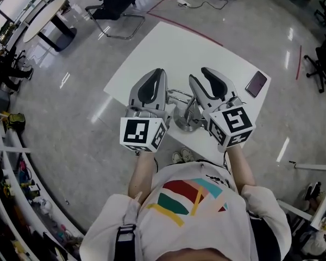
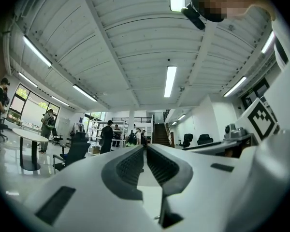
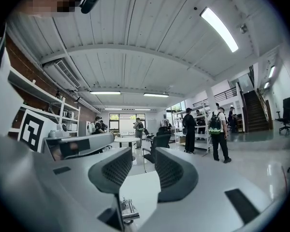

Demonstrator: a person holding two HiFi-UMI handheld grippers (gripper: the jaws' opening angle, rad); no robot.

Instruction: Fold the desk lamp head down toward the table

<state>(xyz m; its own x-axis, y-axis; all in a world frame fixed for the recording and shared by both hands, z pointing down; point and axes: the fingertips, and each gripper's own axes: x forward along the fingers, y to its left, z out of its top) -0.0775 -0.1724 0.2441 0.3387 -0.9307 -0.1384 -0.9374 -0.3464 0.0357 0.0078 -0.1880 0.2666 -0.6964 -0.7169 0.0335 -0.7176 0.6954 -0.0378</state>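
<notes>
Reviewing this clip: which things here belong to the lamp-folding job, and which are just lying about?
Job: desk lamp between the claws; left claw, shut, empty; right claw, open, empty; white table under the lamp.
Lying about: dark phone near the table's right edge; office chair and round table beyond.

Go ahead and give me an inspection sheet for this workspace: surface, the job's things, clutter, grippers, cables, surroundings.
Surface: white table, mostly bare.
Job's things: lamp, chrome, standing between the two grippers and largely hidden by them; how its head is set cannot be told.
Clutter: phone by the table's right edge.
Grippers: left gripper jaws shut, nothing between them; right gripper jaws open, nothing between them.
Cables: cable on the floor beyond the table.
Surroundings: chair, round table, people standing far off.
</notes>
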